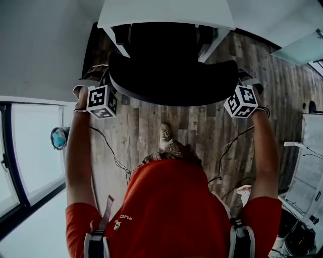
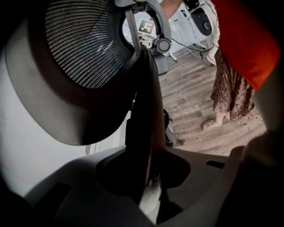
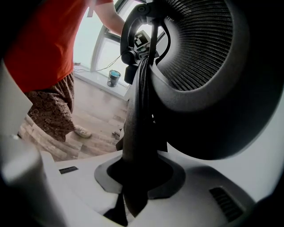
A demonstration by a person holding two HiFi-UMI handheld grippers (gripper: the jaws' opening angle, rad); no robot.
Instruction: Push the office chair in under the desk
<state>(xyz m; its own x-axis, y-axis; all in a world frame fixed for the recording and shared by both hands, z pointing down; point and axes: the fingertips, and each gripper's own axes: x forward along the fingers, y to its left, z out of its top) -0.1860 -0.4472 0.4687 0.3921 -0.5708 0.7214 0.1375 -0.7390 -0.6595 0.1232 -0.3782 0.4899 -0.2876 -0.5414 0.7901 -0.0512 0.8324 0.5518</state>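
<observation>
The left gripper (image 2: 148, 186) and right gripper (image 3: 133, 186) each have jaws clamped on the office chair (image 1: 171, 80) backrest; white tabletop (image 1: 166, 12) at twelve o'clock.

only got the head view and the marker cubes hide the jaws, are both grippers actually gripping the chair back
Observer: Yes. The left gripper is clamped on the side rim of the backrest.
Operator: and the right one
Observer: The right gripper pinches the opposite side rim the same way.
Operator: what is the back made of, all black from here
Observer: Ribbed mesh stretched inside a dark frame.
</observation>
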